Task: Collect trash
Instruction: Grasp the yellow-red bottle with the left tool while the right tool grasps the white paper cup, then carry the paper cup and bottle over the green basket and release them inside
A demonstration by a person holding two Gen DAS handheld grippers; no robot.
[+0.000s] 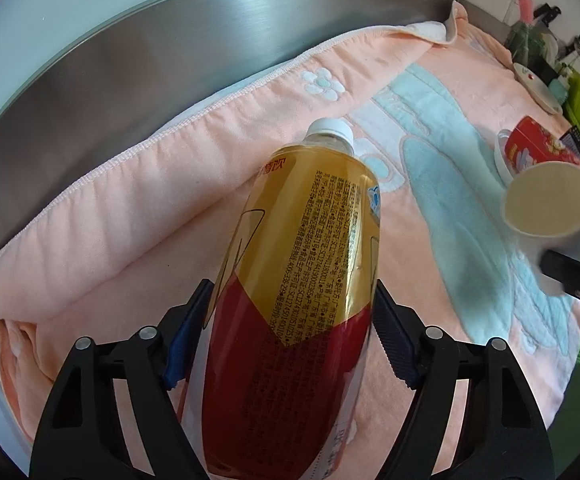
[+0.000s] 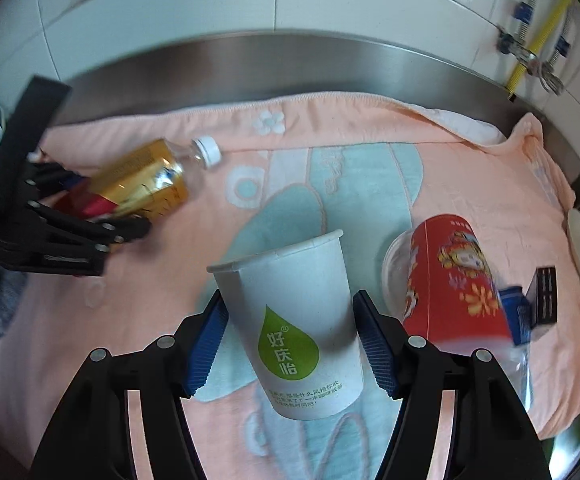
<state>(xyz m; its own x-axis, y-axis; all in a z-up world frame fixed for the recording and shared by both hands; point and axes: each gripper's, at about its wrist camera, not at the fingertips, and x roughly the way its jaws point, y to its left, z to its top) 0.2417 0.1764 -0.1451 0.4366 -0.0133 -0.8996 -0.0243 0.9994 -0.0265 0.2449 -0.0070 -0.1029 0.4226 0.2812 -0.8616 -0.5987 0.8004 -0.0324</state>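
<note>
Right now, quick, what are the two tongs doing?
Left tongs: closed on the bottle.
Right tongs: closed on the paper cup.

The bottle's (image 1: 290, 280) base is cut off by the lower edge. The red cup (image 2: 449, 280) is blurred, and it hides part of the blue box (image 2: 515, 308).

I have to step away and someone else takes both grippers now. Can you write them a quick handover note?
Left gripper: closed on the drink bottle, which lies on the pink towel.
Right gripper: pads at the sides of the white paper cup, grip not certain.
Red cup lies on its side to the right, untouched.
No bin in view; nothing binned yet.
</note>
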